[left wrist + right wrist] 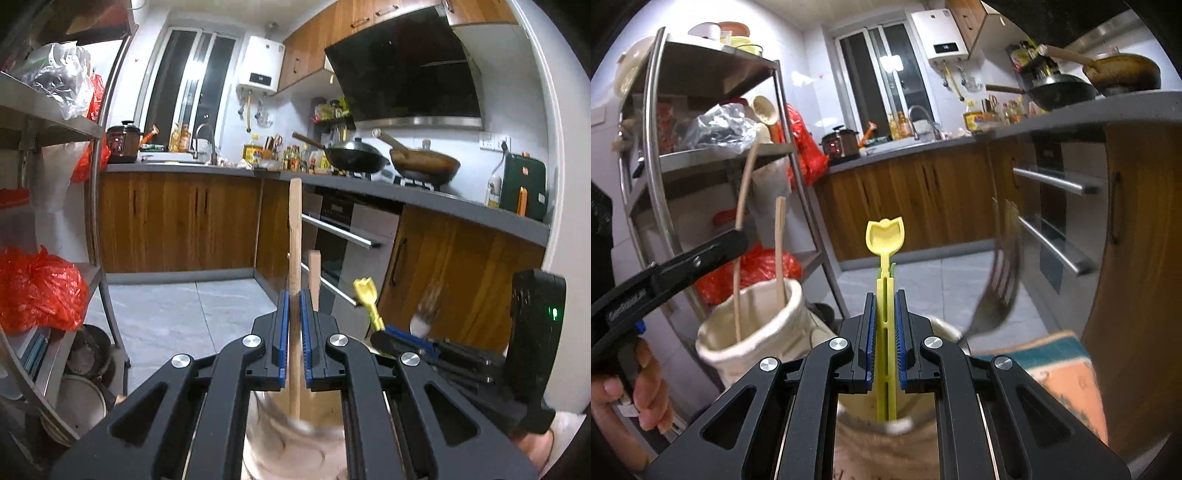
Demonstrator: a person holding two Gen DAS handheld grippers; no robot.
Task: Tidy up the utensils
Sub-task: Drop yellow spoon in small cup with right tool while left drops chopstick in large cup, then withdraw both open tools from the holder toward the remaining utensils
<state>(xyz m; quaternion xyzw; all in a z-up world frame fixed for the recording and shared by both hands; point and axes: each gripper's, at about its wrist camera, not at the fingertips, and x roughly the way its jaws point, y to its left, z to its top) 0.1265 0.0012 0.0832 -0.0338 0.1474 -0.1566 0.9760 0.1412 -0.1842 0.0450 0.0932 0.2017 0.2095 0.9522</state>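
Observation:
My left gripper [294,299] is shut on an upright wooden utensil handle [295,236]. Its lower end reaches into a blurred cream fabric pouch [291,439] below my jaws. A second wooden stick [314,277] stands just behind it. In the right wrist view the cream pouch [757,332] holds both wooden sticks, and the left gripper [735,238] grips the longer one [744,184]. My right gripper [885,299] is shut on a yellow plastic spoon [885,240], whose lower end sits in a brownish pouch [886,450]. A blurred metal fork [997,291] leans in that pouch.
A steel shelf rack [665,162] with plastic bags stands left, with red bags [33,288] on its lower tiers. Wooden cabinets and oven handles [1052,182] are close on the right. A hand [639,387] holds the left gripper. A teal and orange cloth [1060,369] lies lower right.

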